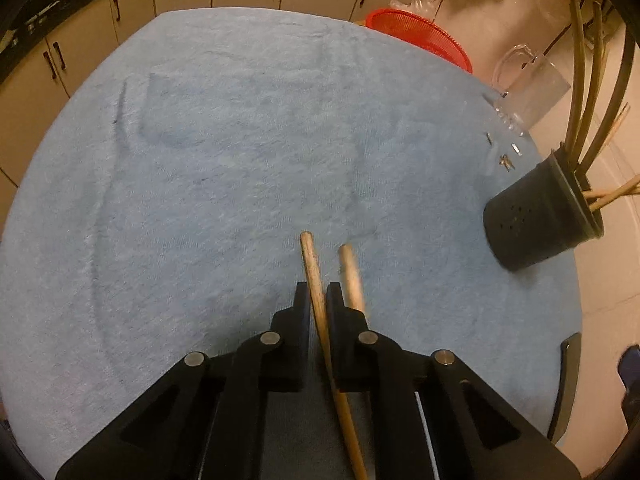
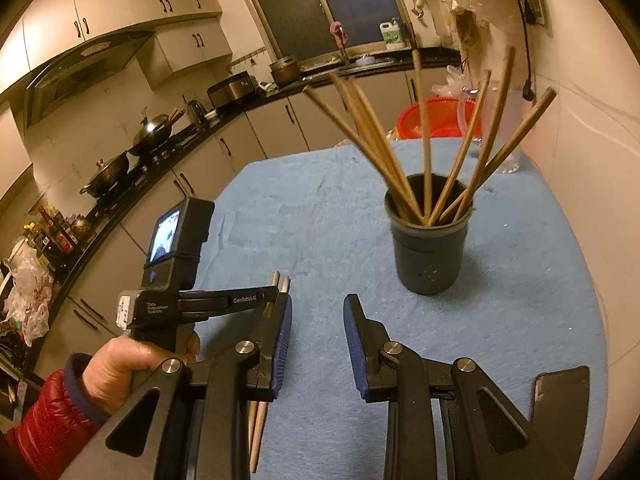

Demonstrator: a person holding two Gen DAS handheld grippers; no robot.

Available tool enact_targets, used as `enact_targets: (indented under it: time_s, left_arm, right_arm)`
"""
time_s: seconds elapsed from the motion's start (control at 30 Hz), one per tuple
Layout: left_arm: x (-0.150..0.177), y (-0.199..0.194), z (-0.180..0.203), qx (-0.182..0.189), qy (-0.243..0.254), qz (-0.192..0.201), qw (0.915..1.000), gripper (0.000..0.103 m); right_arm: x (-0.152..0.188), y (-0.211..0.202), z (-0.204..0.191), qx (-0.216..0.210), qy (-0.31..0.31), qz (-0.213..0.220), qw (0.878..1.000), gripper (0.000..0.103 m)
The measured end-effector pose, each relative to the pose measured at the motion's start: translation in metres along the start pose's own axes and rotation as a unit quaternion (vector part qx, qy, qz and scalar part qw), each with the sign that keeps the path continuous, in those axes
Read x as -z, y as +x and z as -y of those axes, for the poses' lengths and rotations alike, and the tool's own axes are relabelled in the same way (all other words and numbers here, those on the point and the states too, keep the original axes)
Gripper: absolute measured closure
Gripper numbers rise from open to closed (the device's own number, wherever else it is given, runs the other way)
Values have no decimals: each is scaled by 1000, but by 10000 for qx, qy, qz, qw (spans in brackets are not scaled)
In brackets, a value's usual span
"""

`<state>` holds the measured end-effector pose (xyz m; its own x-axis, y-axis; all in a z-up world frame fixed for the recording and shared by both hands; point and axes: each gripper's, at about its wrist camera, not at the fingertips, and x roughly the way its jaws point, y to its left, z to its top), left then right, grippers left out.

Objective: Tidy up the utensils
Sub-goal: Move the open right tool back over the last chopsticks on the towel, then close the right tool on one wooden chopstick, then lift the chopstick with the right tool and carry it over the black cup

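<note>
Two chopsticks [image 1: 316,280]: pale wooden sticks on the blue cloth; one runs between the left jaws, the other [image 1: 352,276] lies just outside the right-hand jaw and is blurred. Their lower ends are cut off behind the gripper body.
Left hand-held gripper [image 1: 318,294]: clamped narrow on the one chopstick, pointing steeply down at the desk [image 1: 200,160].
Right hand-held gripper [image 2: 318,312]: jaws part-way apart with only bare cloth between the blue pads.
Black holder [image 2: 428,248]: upright on the desk beyond the right gripper, full of fanned chopsticks with blurred tips.
Person's hand [image 2: 120,372]: grips the left tool's handle; the red sleeve is cut off at the frame edge.
Red basket [image 1: 416,36]: beyond the desk's far edge, partly hidden.
</note>
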<state>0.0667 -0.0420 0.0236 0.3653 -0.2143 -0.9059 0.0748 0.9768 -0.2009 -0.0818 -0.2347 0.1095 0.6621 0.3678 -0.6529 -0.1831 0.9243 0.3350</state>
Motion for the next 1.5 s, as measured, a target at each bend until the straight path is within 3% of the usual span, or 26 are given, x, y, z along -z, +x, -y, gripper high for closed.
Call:
enact_targets:
  time_s: [0.23, 0.47, 0.7, 0.73, 0.83, 1.03, 1.23, 1.5]
  left_arm:
    - [34, -24, -46, 136, -203, 74, 9997, 95]
    - [38, -27, -62, 449, -295, 77, 9985, 95]
    - [35, -20, -61, 574, -282, 134, 9979, 96]
    - [35, -19, -61, 585, -276, 141, 9978, 96]
    - [33, -19, -62, 592, -272, 161, 9977, 96]
    - [29, -30, -51, 852, -157, 427, 9953, 97]
    - [26, -68, -34, 881, 29, 1014, 9909, 97]
    - [33, -124, -8, 648, 320, 1867, 9798, 97]
  right_arm:
    - [2, 48, -25, -68, -246, -701, 9972, 74]
    - [-12, 135, -45, -93, -296, -1702, 9849, 74]
    - [-22, 197, -43, 357, -285, -2283, 9725, 74]
    - [-24, 198, -46, 395, -326, -2224, 9736, 76]
    - [-26, 204, -53, 662, -596, -2298, 9691, 94]
    - [-28, 184, -47, 352, -423, -2056, 9771, 96]
    - [-35, 119, -56, -24, -466, -1137, 9924, 96]
    - [-36, 42, -68, -136, -554, -181, 9982, 95]
